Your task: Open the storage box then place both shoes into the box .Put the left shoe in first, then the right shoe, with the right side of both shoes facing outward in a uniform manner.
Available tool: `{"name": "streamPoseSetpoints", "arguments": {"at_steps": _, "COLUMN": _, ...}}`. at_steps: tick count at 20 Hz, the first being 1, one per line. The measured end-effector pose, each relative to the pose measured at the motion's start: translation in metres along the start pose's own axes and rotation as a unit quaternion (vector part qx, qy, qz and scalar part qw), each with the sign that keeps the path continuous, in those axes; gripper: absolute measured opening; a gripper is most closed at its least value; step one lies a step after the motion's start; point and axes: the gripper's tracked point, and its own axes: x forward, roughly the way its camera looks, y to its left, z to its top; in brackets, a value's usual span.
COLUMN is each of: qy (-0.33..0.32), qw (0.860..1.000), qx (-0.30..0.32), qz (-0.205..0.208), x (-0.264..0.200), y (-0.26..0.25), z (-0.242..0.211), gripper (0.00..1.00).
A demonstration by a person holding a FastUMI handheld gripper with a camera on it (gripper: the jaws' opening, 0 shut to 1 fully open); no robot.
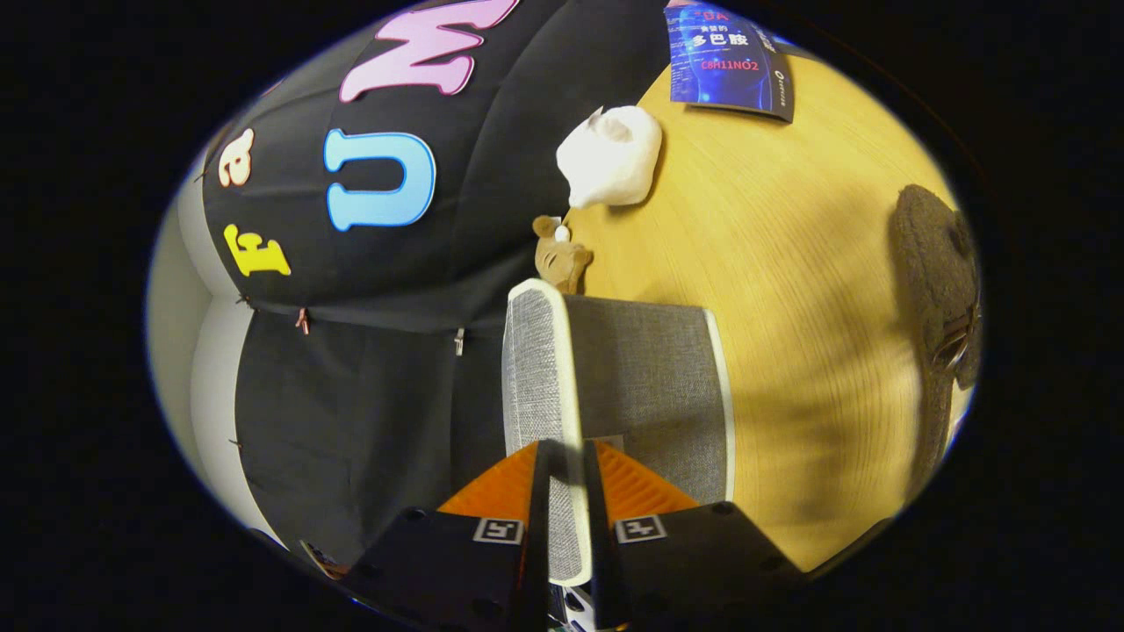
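Note:
The grey fabric storage box [654, 386] stands on the wooden table [790, 263], just ahead of my fingers. Its lid [534, 369], grey mesh with a white rim, is swung up on edge. My gripper [566, 452] is shut on the lid's white rim, with one finger on each face of the flap. A dark brown fuzzy shoe [935, 263] lies on the table beyond the box, on the side away from the booth wall. The view is rolled sideways, and the lid hides the inside of the box.
A white plush lump [610, 158] and a small brown toy [558, 254] sit at the table's edge by the black cloth wall [369, 290]. A blue booklet [729, 57] lies at the far end of the table.

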Motion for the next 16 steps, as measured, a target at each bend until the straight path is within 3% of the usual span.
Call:
{"name": "streamPoseSetpoints", "arguments": {"at_steps": 1, "qy": -0.001, "qw": 1.000, "qx": 0.005, "qz": 0.010, "x": 0.000, "y": 0.005, "z": 0.000, "gripper": 0.13}}
{"name": "streamPoseSetpoints", "arguments": {"at_steps": 3, "qy": 0.005, "qw": 0.999, "qx": 0.016, "qz": 0.040, "x": -0.002, "y": 0.019, "z": -0.004, "gripper": 0.05}}
{"name": "streamPoseSetpoints", "arguments": {"at_steps": 16, "qy": -0.002, "qw": 0.995, "qx": -0.031, "qz": 0.098, "x": 0.018, "y": 0.145, "z": -0.009, "gripper": 0.05}}
